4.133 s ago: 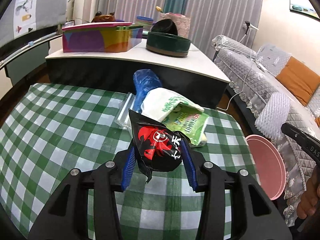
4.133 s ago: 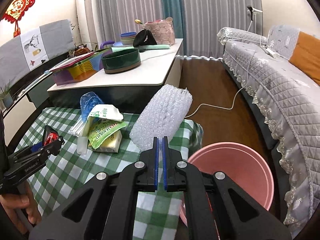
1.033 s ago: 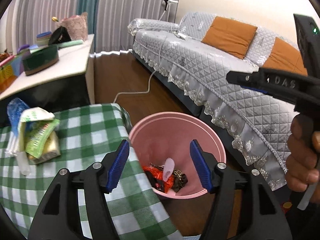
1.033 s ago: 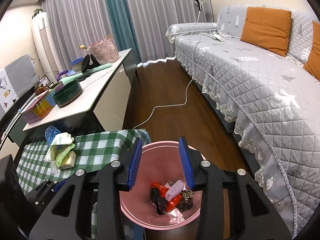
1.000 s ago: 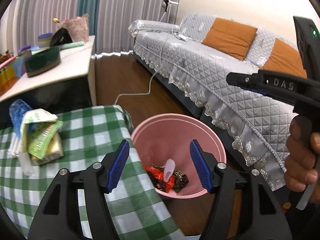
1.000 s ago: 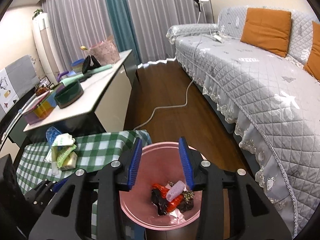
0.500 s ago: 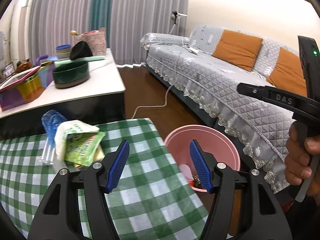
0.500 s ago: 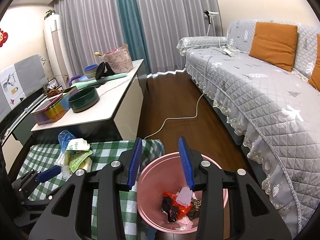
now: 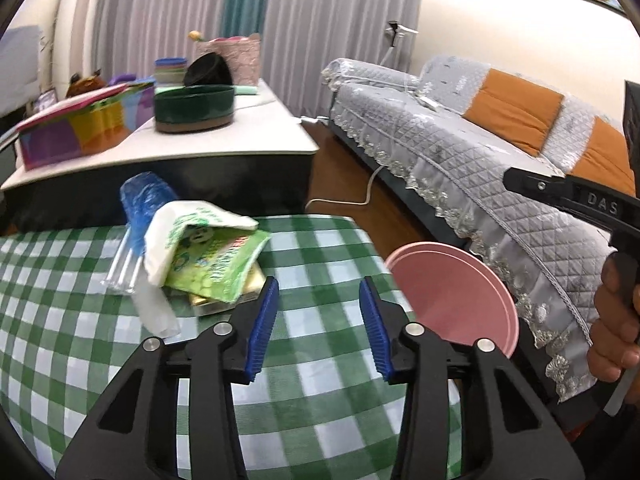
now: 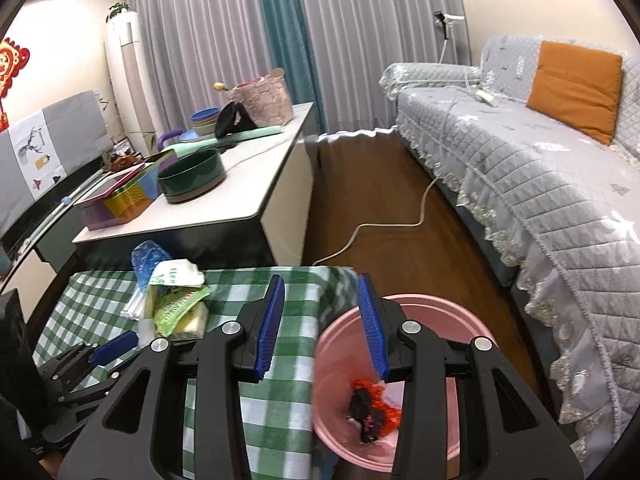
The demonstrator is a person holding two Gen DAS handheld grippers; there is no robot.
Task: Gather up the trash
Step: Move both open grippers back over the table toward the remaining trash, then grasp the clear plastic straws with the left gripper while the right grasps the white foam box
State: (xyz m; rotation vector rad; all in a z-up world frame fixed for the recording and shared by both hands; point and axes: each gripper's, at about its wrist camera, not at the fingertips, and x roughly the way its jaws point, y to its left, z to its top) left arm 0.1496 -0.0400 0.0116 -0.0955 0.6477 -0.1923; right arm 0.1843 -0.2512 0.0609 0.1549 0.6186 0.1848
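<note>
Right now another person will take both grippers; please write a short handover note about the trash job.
Left gripper: jaws closing, nothing between them, over the checked tablecloth.
Right gripper: open, empty, at the rim of the pink bin.
Done: red and black wrappers lie in the bin.
Left: the pile on the cloth, namely a green packet, a white bag, a blue plastic bag and clear tubes.

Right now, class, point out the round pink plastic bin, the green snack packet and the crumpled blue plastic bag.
Round pink plastic bin (image 10: 472,322): right wrist view, far rim.
Green snack packet (image 9: 212,264): left wrist view, printed face.
Crumpled blue plastic bag (image 9: 144,200): left wrist view, upper bulge.
</note>
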